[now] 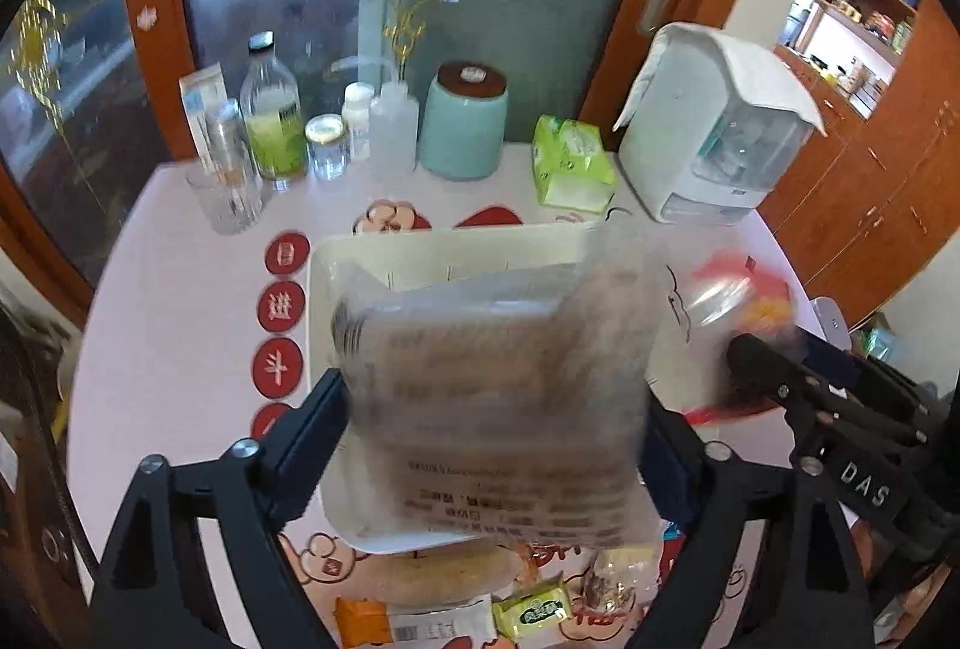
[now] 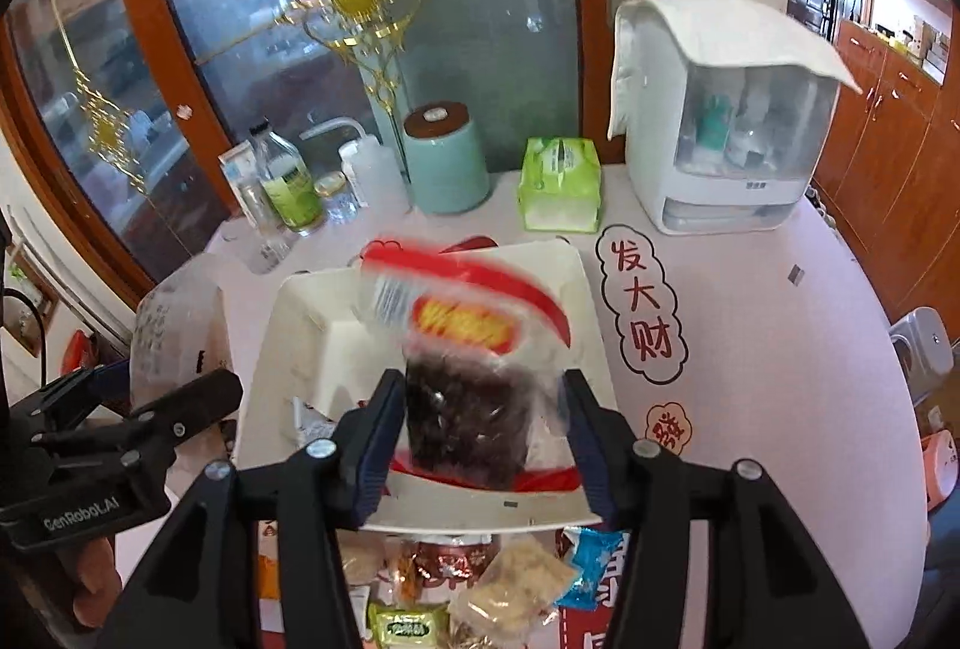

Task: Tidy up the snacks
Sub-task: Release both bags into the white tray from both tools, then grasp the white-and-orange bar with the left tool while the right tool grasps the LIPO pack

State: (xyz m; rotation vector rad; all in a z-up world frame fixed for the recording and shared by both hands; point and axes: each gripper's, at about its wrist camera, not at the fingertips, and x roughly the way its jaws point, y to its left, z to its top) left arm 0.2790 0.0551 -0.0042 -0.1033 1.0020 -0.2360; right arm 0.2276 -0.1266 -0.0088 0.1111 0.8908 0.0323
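My left gripper (image 1: 492, 433) is shut on a large clear packet of pale brown snacks (image 1: 492, 385) and holds it over the white tray (image 1: 444, 244). My right gripper (image 2: 480, 421) is shut on a clear bag of dark dried fruit with a red and yellow label (image 2: 468, 391), held over the same tray (image 2: 588, 301). The right gripper with its red bag also shows at the right of the left wrist view (image 1: 774, 379). The left gripper and its packet show at the left of the right wrist view (image 2: 180, 409). Both bags are motion-blurred.
Several small snack packets (image 2: 480, 589) lie on the table near the tray's front edge. At the back stand bottles and jars (image 1: 273, 120), a teal canister (image 1: 463, 120), a green tissue pack (image 1: 570, 163) and a white organizer box (image 1: 714, 126). A glass door is behind.
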